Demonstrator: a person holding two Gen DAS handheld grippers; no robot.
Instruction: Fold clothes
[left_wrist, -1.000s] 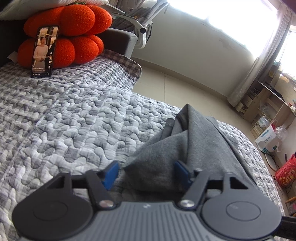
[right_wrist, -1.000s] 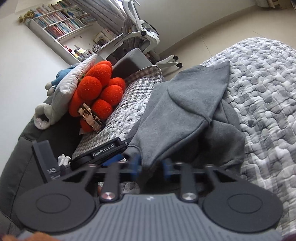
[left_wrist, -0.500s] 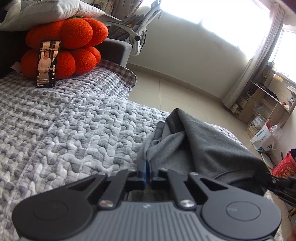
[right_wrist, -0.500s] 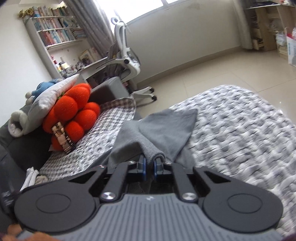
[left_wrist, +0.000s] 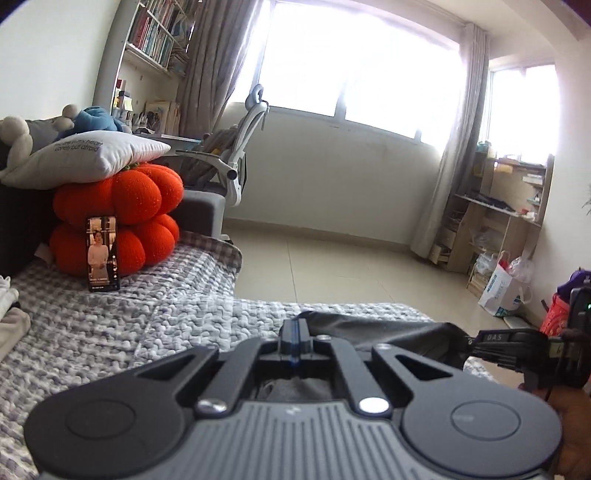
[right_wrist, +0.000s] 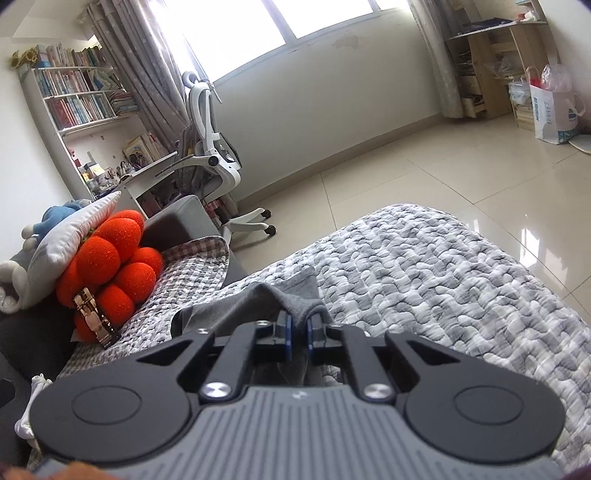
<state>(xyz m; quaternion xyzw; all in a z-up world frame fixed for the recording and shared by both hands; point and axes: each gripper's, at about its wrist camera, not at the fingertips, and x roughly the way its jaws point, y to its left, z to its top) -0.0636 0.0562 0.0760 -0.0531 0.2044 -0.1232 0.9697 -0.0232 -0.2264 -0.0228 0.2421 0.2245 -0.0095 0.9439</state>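
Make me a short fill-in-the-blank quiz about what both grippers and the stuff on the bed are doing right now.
1. Both the left gripper and the right gripper are shut on the ____ garment.
2. The phone stands propped against the ____ cushion.
3. The white pillow lies ____ that cushion.
4. The bed is covered by a grey and white ____.

Missing words: grey; orange; on top of; quilt

Home bedroom: quilted bed (right_wrist: 424, 266), bookshelves (right_wrist: 77, 99)

Open quilt (right_wrist: 461, 273) rightward; orange cushions (right_wrist: 110, 266) crowding left.
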